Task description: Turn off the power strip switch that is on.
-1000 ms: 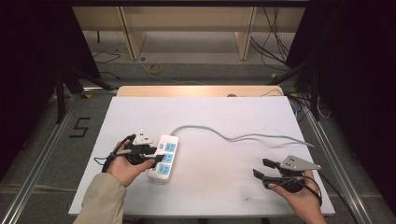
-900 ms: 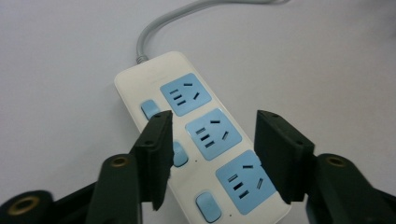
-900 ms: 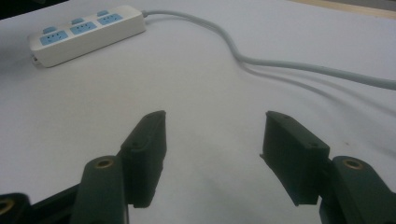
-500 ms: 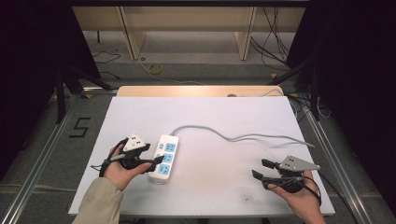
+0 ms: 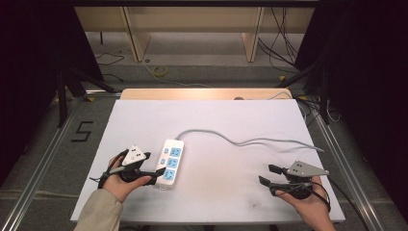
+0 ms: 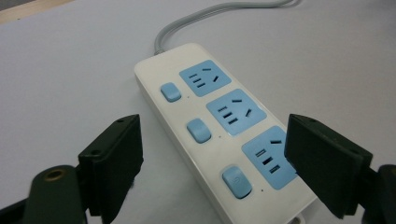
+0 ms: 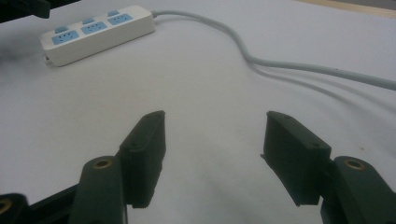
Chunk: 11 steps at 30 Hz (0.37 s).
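White plastic power strip [image 6: 219, 135] with blue sockets lies flat on the white tabletop [image 5: 216, 120]. My left tongs [image 6: 210, 163] have just been opening and straddle its near end unpressed; right tongs [image 7: 212, 154] wide, well apart. Rigid, light, smooth: grip across the long sides.

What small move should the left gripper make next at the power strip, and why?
Probably ease forward and close on the power strip. The left gripper has just been opening; its jaws stand wide on either side of the strip's near end, not yet pressing. The right gripper waits open, apart.
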Motion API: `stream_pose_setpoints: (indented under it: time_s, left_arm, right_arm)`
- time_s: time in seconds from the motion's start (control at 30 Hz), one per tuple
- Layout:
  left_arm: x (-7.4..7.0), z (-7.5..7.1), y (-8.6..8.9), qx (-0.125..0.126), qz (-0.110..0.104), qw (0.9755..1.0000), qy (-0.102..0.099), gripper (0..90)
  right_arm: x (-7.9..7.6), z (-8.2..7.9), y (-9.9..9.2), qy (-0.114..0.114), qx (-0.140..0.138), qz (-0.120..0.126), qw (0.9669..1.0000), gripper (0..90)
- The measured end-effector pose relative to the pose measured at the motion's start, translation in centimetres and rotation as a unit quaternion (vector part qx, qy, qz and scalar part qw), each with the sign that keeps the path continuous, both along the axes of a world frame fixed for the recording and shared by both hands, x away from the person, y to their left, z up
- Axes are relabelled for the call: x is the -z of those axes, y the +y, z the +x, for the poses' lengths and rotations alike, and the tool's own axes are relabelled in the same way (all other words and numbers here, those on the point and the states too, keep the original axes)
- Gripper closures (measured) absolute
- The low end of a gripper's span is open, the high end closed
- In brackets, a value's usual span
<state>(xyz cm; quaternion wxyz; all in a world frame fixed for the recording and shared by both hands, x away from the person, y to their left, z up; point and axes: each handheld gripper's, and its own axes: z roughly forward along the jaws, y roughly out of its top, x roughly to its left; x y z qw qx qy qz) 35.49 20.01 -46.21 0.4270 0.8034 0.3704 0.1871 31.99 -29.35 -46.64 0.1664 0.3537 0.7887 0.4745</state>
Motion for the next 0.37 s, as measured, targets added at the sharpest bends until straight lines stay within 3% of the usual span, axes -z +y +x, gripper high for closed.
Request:
stream_pose_setpoints:
  time_s: [0.37]
  left_arm:
    - [0.54, 0.3, 1.06, -0.031, 0.002, 0.9995, 0.005, 19.1]
  right_arm:
    - [0.02, 0.04, -0.01, 0.001, -0.001, 0.001, 1.0, 39.8]
